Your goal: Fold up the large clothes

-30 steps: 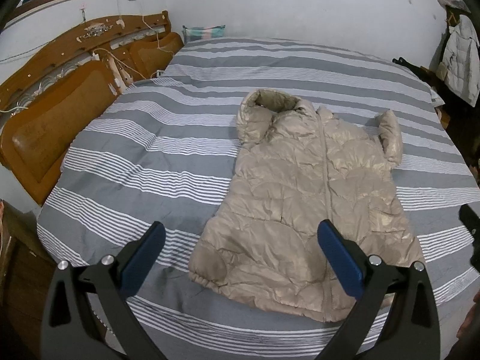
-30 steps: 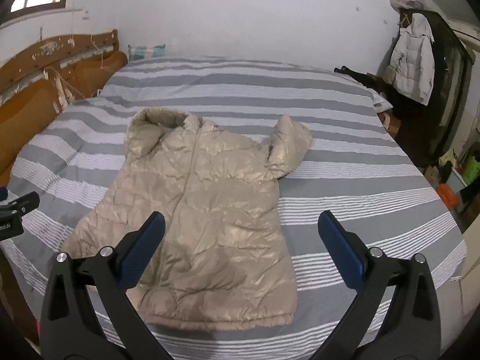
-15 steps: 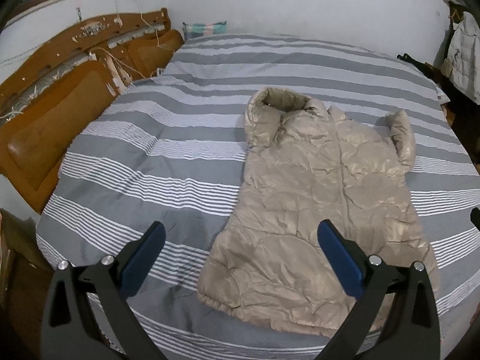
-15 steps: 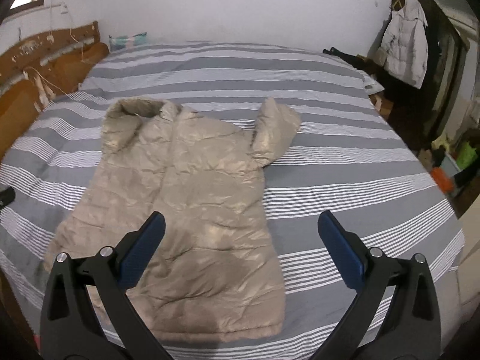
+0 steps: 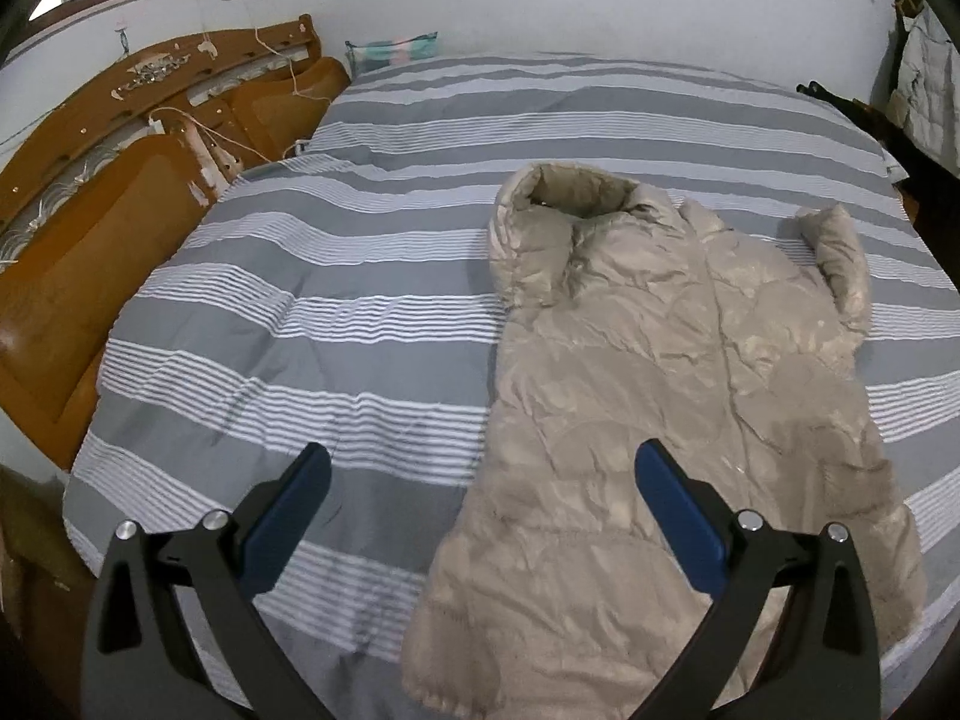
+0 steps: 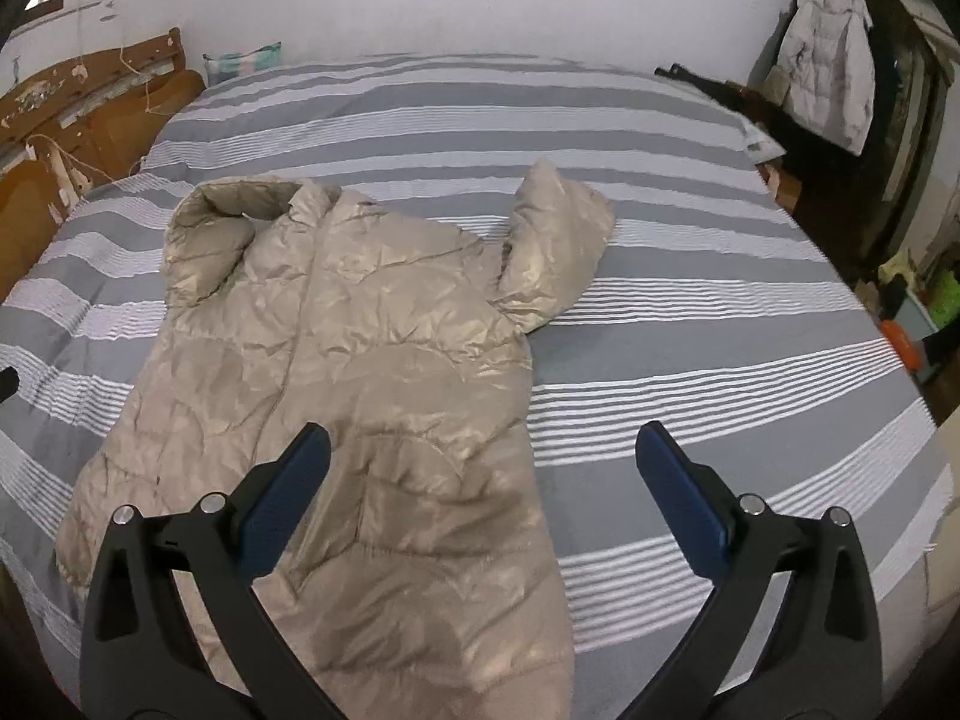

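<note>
Two grippers are what I hold over the bed, and both claws stand spread wide with nothing between the blue pads. My left gripper (image 5: 480,480) fills the lower part of its frame, its left pad over the striped bedspread (image 5: 336,312) and its right pad over the lower body of the beige puffer jacket (image 5: 672,396). I see no contact with the fabric from either finger. My right gripper (image 6: 480,462) sits in the lower part of its own frame, left pad over the jacket's lower half, right pad over bare stripes.

In my right view the jacket (image 6: 336,360) lies flat, front up, in the centre and left of the frame, hem toward the bottom edge and hood (image 6: 210,240) at the upper left of the garment. One sleeve (image 6: 558,252) is bent upward at centre right. In the left view the same jacket occupies the right half of the frame.

I see a wooden headboard (image 5: 120,192) along the left edge, and a pale coat (image 6: 831,78) hangs at the upper right of the right view.
</note>
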`<state>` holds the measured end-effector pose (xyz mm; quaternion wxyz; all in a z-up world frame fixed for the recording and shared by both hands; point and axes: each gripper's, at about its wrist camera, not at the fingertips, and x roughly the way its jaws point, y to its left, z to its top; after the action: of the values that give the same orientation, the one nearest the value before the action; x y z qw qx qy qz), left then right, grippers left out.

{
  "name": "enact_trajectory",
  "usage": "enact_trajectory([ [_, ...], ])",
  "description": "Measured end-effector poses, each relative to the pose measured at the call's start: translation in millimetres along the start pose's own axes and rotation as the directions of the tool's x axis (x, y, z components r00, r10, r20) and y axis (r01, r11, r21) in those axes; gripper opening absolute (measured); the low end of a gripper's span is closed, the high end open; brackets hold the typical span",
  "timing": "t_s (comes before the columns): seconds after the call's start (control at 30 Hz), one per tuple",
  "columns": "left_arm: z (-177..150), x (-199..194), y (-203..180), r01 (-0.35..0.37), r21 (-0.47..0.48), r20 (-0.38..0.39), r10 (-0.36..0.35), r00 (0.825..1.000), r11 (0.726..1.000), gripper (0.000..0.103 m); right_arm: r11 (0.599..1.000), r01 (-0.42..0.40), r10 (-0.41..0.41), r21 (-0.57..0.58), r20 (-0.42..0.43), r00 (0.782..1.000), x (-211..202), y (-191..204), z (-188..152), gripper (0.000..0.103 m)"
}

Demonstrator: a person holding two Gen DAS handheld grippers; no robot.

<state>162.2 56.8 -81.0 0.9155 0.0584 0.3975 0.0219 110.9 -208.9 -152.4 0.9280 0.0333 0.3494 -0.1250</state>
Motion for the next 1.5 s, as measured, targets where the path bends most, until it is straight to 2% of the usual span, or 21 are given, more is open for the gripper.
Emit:
enact_trajectory([
  [0.07, 2.0, 22.5, -0.2, 0.010, 0.007, -0.003, -0.010, 1.000, 1.000, 0.101, 1.000, -0.003, 0.003, 0.004, -0.004, 1.000, 18.3, -3.7, 2.3, 0.100],
  [0.27, -1.3, 85.4, -6.9, 0.039, 0.049, -0.097, -0.034, 0.995, 0.998, 0.101, 1.000, 0.001, -0.003, -0.021, -0.066, 0.998, 75.2, -15.1, 1.8, 0.100],
  [0.43, 12.8, 121.8, -6.4, 0.092, 0.024, -0.124, -0.088, 0.988, 0.995, 0.101, 0.999, -0.033, 0.036, 0.025, -0.117, 0.992, 121.8, -32.3, 13.0, 0.100],
  [0.63, 26.3, 178.1, -4.7, 0.043, 0.024, -0.159, -0.039, 0.986, 0.999, 0.101, 1.000, -0.025, 0.022, -0.019, -0.148, 0.989, 176.8, -32.9, 24.9, 0.100],
  [0.77, 26.3, 215.9, -3.9, 0.070, 0.011, -0.222, -0.066, 0.973, 0.997, 0.101, 0.997, -0.068, 0.062, -0.024, -0.218, 0.974, 214.9, -33.7, 23.9, 0.095],
  [0.87, 20.4, 229.3, -6.9, 0.118, 0.026, -0.248, -0.108, 0.963, 0.993, 0.101, 0.998, -0.055, 0.047, -0.027, -0.256, 0.965, 233.0, -39.4, 19.5, 0.095],
  [0.97, 14.6, 235.1, -10.3, 0.118, 0.038, -0.249, -0.105, 0.963, 0.992, 0.101, 0.992, -0.115, 0.122, 0.042, -0.309, 0.943, 247.9, -47.8, 12.5, 0.093],
  [1.03, 12.6, 235.1, -9.3, 0.117, 0.025, -0.239, -0.108, 0.965, 0.993, 0.101, 0.985, -0.157, 0.173, 0.076, -0.326, 0.929, 251.8, -49.3, 7.9, 0.085],
  [1.1, 9.9, 235.2, -6.8, 0.132, -0.002, -0.243, -0.128, 0.961, 0.991, 0.099, 0.970, -0.220, 0.241, 0.101, -0.328, 0.913, 252.0, -47.0, 4.5, 0.058],
  [1.13, 7.3, 234.7, -6.0, 0.137, -0.016, -0.242, -0.136, 0.961, 0.990, 0.099, 0.970, -0.223, 0.243, 0.098, -0.325, 0.914, 251.3, -45.8, 4.2, 0.056],
  [1.17, 4.6, 234.2, -5.5, 0.136, -0.021, -0.241, -0.137, 0.961, 0.990, 0.099, 0.975, -0.210, 0.223, 0.074, -0.317, 0.922, 249.8, -43.3, 4.3, 0.042],
  [1.3, -5.7, 226.0, -10.2, 0.114, -0.020, -0.240, -0.116, 0.964, 0.993, 0.099, 0.986, -0.153, 0.128, -0.062, -0.297, 0.946, 243.0, -29.4, 5.1, 0.015],
  [1.4, -6.0, 214.0, -22.5, 0.095, 0.018, -0.228, -0.088, 0.970, 0.995, 0.099, 0.987, -0.116, 0.079, -0.114, -0.286, 0.955, 236.2, -31.5, 5.6, 0.008],
  [1.5, -3.8, 207.0, -35.1, 0.083, 0.066, -0.224, -0.067, 0.972, 0.994, 0.099, 0.980, -0.047, -0.006, -0.193, -0.264, 0.964, 232.7, -32.7, 2.3, 0.003],
])
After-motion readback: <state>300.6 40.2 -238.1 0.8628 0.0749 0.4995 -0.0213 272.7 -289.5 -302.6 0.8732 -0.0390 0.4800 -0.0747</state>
